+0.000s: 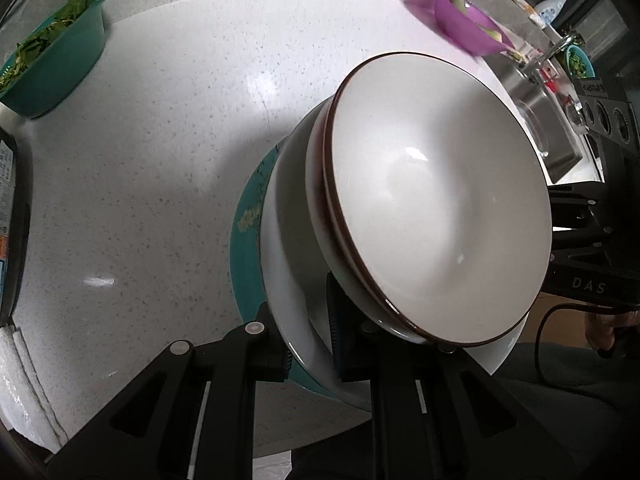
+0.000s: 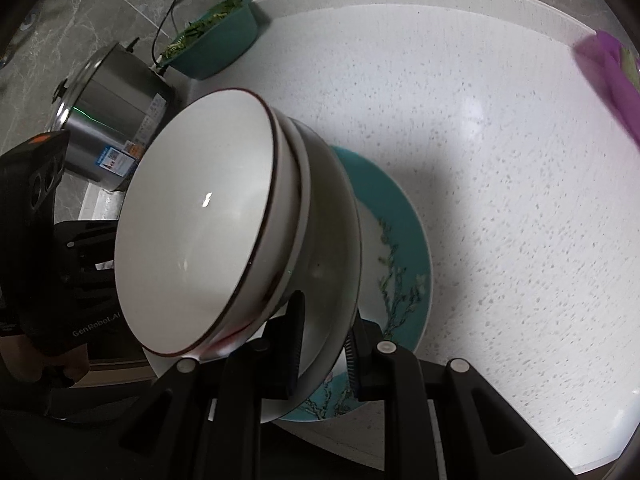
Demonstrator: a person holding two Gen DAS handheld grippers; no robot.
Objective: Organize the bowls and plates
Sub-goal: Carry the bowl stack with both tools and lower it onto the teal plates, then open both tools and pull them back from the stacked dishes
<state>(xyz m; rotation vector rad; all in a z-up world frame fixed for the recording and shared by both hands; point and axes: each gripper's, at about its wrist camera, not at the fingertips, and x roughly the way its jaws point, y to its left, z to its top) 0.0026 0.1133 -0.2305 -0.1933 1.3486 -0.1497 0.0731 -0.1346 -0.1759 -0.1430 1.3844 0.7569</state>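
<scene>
Home kitchen. A white speckled countertop (image 1: 160, 160) was the anchor. Past its far right edge sat a steel sink (image 1: 548, 120) with a faucet, a spray bottle (image 1: 554, 2) behind it. At its far left corner stood a teal basket of leafy greens (image 2: 216, 44); beside that, a steel rice cooker (image 2: 108, 120). Grey marble-look wall behind.

surface: white speckled countertop (image 1: 160, 160) lying bare in the middle
back left: teal basket of greens (image 1: 56, 68) sitting on it
back right: purple bowl (image 1: 460, 24) sitting on it
</scene>
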